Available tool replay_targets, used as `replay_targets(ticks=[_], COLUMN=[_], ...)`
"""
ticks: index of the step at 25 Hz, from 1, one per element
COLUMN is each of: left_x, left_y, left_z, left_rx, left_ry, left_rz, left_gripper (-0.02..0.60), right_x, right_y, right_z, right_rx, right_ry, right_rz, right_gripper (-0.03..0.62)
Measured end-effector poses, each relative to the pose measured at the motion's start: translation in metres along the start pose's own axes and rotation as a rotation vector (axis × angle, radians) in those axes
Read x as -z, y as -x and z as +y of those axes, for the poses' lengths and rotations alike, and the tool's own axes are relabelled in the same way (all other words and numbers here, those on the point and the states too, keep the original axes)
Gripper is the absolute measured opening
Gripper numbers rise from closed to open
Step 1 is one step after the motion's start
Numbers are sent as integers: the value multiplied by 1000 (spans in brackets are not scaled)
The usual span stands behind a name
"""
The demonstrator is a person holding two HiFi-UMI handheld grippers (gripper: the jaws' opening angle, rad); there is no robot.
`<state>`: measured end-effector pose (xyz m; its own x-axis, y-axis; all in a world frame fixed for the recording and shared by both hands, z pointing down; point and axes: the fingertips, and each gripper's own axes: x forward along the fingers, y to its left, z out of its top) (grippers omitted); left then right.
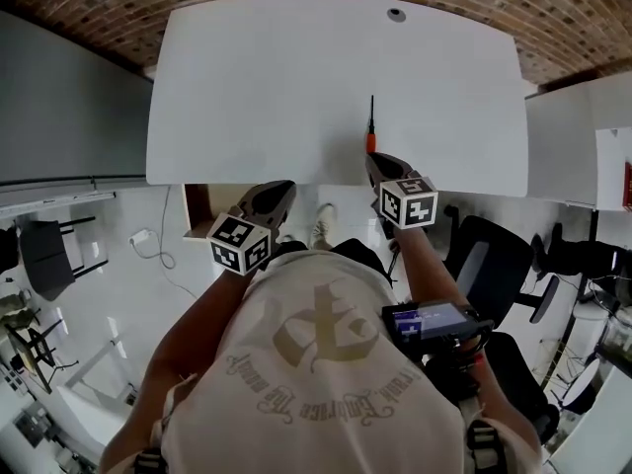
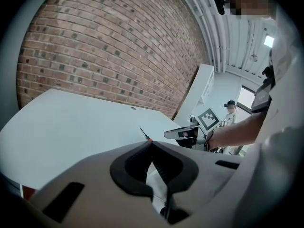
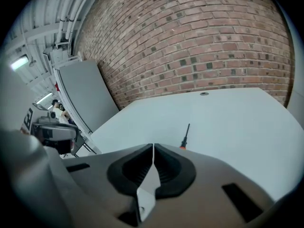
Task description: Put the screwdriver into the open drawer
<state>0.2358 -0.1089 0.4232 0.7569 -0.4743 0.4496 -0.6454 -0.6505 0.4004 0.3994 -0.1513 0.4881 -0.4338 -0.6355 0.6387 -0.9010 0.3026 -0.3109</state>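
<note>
A white table (image 1: 247,87) is seen from above, and a brick wall (image 3: 199,42) is seen behind it. The screwdriver (image 1: 371,124) is laid flat on the table, close to the near edge. Its thin black shaft is pointed toward the wall and its orange handle toward the person. A brown drawer (image 1: 197,210) is seen pulled out under the near edge, at the left. The screwdriver is not in it and is well apart from it.

2 grippers are held by the near edge of the table. The right gripper (image 1: 375,161) is held just behind the orange handle; whether the handle is touched cannot be told. In the right gripper view its jaws are pressed together at the tips, and nothing is held between them. The screwdriver is seen there just to the right of the tips, with its handle partly hidden by a jaw. The left gripper (image 1: 281,191) is held between the drawer and the screwdriver. Its jaws are closed too, tip on tip, and nothing is held. 1 small round hole (image 1: 396,14) is seen near the far edge of the table.
</note>
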Motion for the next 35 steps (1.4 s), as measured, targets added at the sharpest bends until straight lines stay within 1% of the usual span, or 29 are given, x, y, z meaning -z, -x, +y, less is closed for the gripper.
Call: replay_targets(ticks=[6,10,17,18,19,20,21,25,29,32,35], left_x=[0,1,2,1,0,0,-1,-1,-2,-5,-7], left_y=[-8,-9,-12,-12,-12,-12,-12,-13,-8,-2,3], left_z=[4,7,11,13,15,17,20,28,39,48,49], left_rx=[-31,-57,-106,-114,-122,-130,-138,-162,-187,-211,-224], left_ry=[14,29,57,59,61,65,69,85,102,112,124], left_rz=[-5,-10,-27,-31,-35,-39,-43,-51,-62,-77,-93], left_gripper=[20,20,20,20,20,20,20,20,20,20,20], right_x=[-1,-8,-16,-17,-17,-17,-17,-18,-10,-5,-1], right_y=[-21,-33,-50,-53,-55,-58,-60,-75,-94,-105,-106], right_z=[-28,-40,-60,-63,-66,-69,-73,-84,-85,-84,-85], right_rx=[30,38,90,95,100,106,114,125,126,135,154], right_ry=[-47,-67,-21,-19,-18,-20,-23,-59,-70,-80,-81], right_rz=[54,72,119,126,134,142,148,183,266,316,350], right_gripper=[25,25,26,30,52,88,98,100,100,124,130])
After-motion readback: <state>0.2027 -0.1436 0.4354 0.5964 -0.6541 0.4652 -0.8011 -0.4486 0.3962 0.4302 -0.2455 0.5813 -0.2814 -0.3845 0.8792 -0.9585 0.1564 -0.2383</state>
